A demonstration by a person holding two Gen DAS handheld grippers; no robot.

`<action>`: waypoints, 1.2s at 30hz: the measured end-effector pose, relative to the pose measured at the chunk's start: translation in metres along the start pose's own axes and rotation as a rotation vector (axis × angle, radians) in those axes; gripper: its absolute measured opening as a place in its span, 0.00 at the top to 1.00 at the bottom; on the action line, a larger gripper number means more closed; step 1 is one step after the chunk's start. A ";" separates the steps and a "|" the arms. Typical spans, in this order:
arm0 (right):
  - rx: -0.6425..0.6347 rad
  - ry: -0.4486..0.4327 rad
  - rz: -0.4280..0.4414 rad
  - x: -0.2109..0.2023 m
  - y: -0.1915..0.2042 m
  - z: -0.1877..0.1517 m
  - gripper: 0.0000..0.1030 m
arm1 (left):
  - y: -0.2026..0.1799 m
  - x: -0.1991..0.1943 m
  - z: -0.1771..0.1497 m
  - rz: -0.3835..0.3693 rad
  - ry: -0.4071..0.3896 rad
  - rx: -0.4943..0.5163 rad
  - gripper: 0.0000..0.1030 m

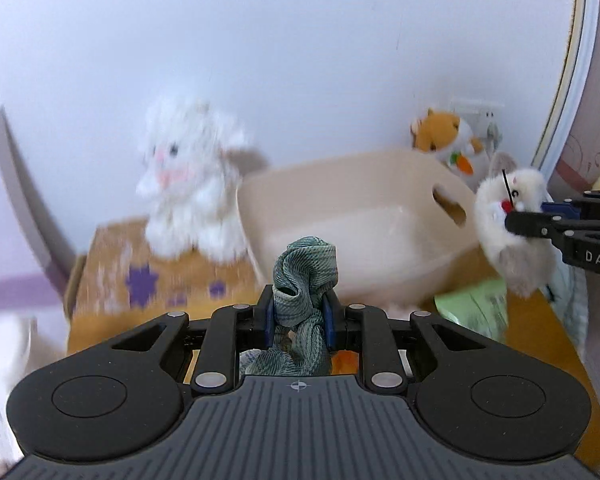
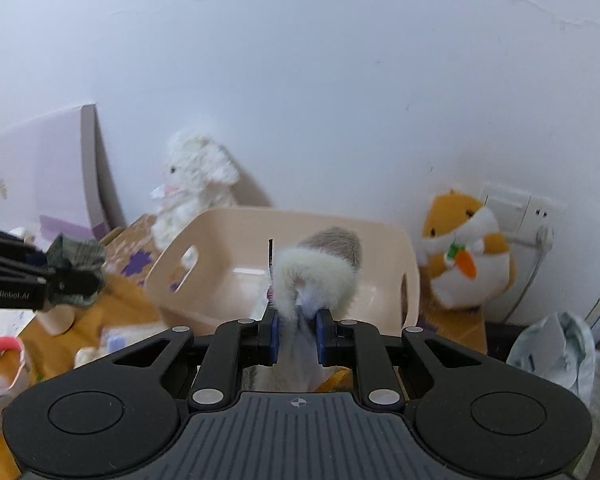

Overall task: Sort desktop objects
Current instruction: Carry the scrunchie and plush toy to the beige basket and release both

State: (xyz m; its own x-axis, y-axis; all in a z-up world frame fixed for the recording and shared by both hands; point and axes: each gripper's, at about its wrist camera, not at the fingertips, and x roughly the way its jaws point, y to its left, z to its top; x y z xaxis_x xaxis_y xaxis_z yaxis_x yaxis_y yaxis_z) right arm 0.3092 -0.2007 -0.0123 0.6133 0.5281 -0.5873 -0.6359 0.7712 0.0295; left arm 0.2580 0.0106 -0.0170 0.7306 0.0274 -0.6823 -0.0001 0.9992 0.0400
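Observation:
A beige plastic basket (image 1: 352,216) with handle slots stands at the back of the wooden desk; it also shows in the right wrist view (image 2: 228,240). My left gripper (image 1: 299,314) is shut on a crumpled green cloth (image 1: 304,276), held in front of the basket's left side; the cloth also shows in the right wrist view (image 2: 76,272). My right gripper (image 2: 297,338) is shut on a small white-and-grey plush rabbit (image 2: 320,276), held at the basket's front; the rabbit also shows in the left wrist view (image 1: 512,228), just right of the basket.
A white fluffy plush (image 1: 192,184) sits on a patterned box (image 1: 140,280) left of the basket. An orange hamster plush (image 2: 464,252) stands right of it by a wall socket (image 2: 516,208). Pink headphones (image 2: 0,372) and a pale bag (image 2: 560,352) lie at the sides.

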 end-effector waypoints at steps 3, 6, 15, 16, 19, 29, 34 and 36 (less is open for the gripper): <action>0.014 -0.009 -0.013 0.013 -0.012 0.013 0.85 | -0.003 0.014 0.019 0.005 -0.028 0.014 0.78; 0.061 -0.019 -0.006 0.025 -0.024 0.022 0.85 | -0.009 0.031 0.032 0.011 -0.048 0.037 0.78; 0.153 0.035 -0.059 0.079 -0.043 0.037 0.85 | -0.026 0.101 0.049 0.058 -0.010 0.084 0.78; 0.163 0.044 -0.074 0.087 -0.044 0.036 0.85 | -0.027 0.111 0.049 0.060 0.007 0.076 0.78; 0.210 0.070 -0.106 0.104 -0.046 0.031 0.85 | -0.031 0.138 0.045 0.079 0.065 0.069 0.78; 0.208 0.142 -0.105 0.133 -0.041 0.019 0.42 | -0.033 0.160 0.046 0.123 0.103 0.049 0.29; 0.188 0.126 -0.122 0.123 -0.037 0.019 0.18 | -0.038 0.152 0.046 0.124 0.106 0.097 0.24; 0.187 0.110 -0.122 0.118 -0.037 0.019 0.09 | -0.038 0.150 0.045 0.117 0.106 0.106 0.24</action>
State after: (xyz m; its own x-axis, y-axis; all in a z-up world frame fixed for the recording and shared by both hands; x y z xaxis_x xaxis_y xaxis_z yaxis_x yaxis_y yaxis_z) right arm 0.4144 -0.1598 -0.0672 0.6192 0.3929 -0.6799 -0.4559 0.8848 0.0961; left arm 0.3978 -0.0242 -0.0881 0.6537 0.1519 -0.7414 -0.0052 0.9805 0.1963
